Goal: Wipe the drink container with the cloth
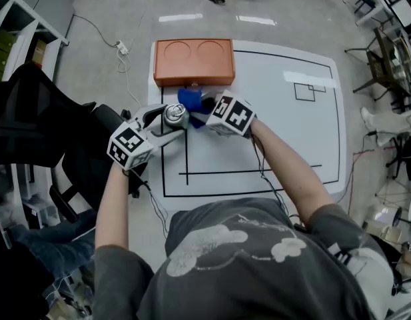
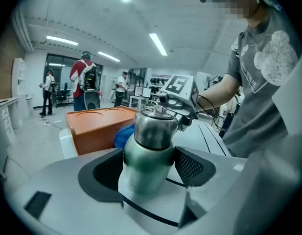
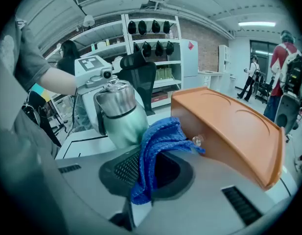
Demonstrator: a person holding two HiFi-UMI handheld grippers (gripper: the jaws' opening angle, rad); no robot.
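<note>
The drink container (image 2: 150, 141), a green bottle with a steel neck and lid, stands upright between the jaws of my left gripper (image 2: 148, 166), which is shut on its body. In the head view the bottle (image 1: 175, 115) is at the table's back left, with the left gripper (image 1: 170, 124) around it. A blue cloth (image 3: 158, 143) is pinched, folded, in my right gripper (image 3: 150, 169). The cloth lies against the right side of the bottle (image 3: 120, 115). From above, the cloth (image 1: 189, 99) shows just behind the bottle, and the right gripper (image 1: 206, 117) comes in from the right.
An orange box (image 1: 194, 61) with two round recesses on top stands right behind the cloth and the bottle (image 3: 229, 126). The white table (image 1: 285, 125) carries black marked lines. A black chair (image 1: 52, 132) is to the left. People stand far off in the room (image 2: 84, 84).
</note>
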